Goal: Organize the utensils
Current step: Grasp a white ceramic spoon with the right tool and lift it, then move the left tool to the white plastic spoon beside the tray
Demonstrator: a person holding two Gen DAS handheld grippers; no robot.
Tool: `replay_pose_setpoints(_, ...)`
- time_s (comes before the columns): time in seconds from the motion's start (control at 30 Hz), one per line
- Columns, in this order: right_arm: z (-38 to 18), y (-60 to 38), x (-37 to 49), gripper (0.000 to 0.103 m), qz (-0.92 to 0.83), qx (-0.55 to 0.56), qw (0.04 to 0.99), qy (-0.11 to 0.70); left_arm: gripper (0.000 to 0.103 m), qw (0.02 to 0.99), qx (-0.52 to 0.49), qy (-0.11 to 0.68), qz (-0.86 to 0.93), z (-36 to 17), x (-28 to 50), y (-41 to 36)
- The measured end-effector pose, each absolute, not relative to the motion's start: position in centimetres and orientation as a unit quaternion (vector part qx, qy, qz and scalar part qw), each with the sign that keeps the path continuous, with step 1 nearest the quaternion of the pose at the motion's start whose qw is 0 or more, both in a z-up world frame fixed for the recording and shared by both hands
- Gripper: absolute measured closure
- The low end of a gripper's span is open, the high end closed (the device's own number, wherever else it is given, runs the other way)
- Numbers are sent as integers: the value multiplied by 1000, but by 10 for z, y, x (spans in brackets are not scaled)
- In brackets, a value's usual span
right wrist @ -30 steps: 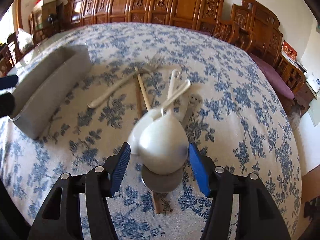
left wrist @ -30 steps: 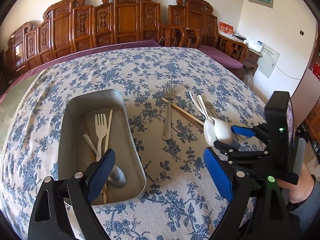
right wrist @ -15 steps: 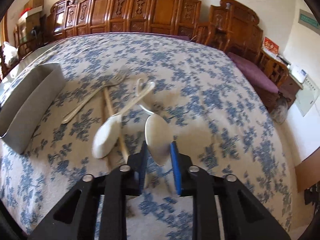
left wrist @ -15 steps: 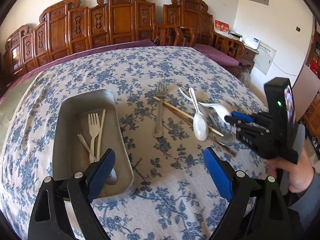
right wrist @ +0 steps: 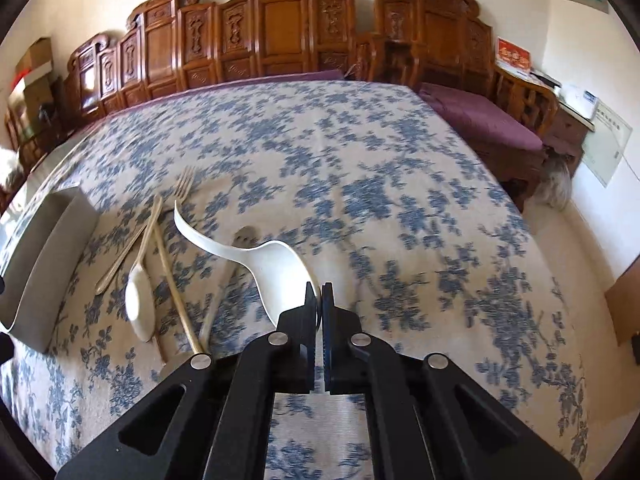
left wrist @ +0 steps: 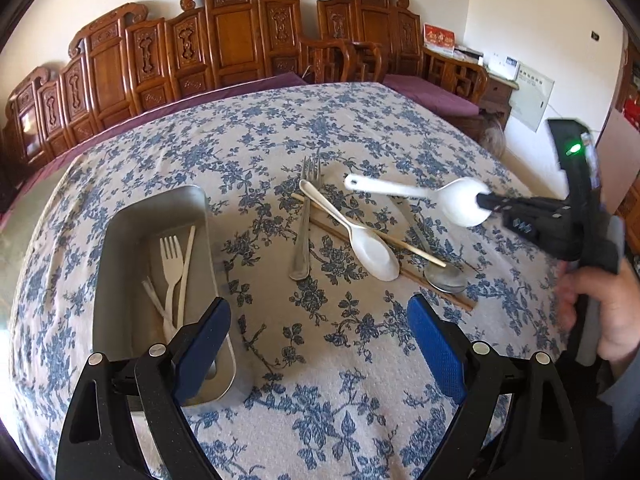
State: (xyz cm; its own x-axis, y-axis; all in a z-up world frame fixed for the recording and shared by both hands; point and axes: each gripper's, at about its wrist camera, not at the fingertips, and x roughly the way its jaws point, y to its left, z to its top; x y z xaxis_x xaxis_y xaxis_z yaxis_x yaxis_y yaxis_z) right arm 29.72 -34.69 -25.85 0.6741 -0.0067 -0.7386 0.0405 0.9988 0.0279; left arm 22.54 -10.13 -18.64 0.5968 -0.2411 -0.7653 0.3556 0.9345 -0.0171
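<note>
White spoon (right wrist: 276,264) now pinched by its bowl rim in the right tool (right wrist: 320,300) and lifted clear of the cloth.

A second ago that tool straddled two stacked white spoons with jaws wide; it has since clamped onto one and raised it, leaving the other spoon (left wrist: 370,246), metal fork (left wrist: 306,216) and chopsticks (left wrist: 380,240) on the bench (left wrist: 320,360). The left tool (left wrist: 320,344) hangs released near the metal tray (left wrist: 120,240), probably the spoon's destination.
</note>
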Motion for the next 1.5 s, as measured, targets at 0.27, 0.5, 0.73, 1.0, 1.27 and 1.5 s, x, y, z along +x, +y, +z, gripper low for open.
replay_pose_setpoints(0.27,-262,-370,296,100,-15,69,911,407,17,880,77,434,-177,-203,255,-134)
replay_pose_setpoints(0.5,-265,-374,296,100,-11,81,908,412,26,871,55,449,-190,-218,285,-159)
replay_pose_setpoints(0.73,-266,-374,296,100,-2,90,907,412,48,856,24,481,-190,-243,308,-166)
replay_pose_setpoints(1.0,-264,-370,296,100,-1,86,909,408,75,852,11,490,-186,-251,311,-162)
replay_pose_setpoints(1.27,-261,-362,295,100,2,76,912,403,77,857,35,481,-181,-238,299,-155)
replay_pose_setpoints(1.5,-259,-348,296,100,12,67,913,401,103,860,74,473,-174,-222,278,-143)
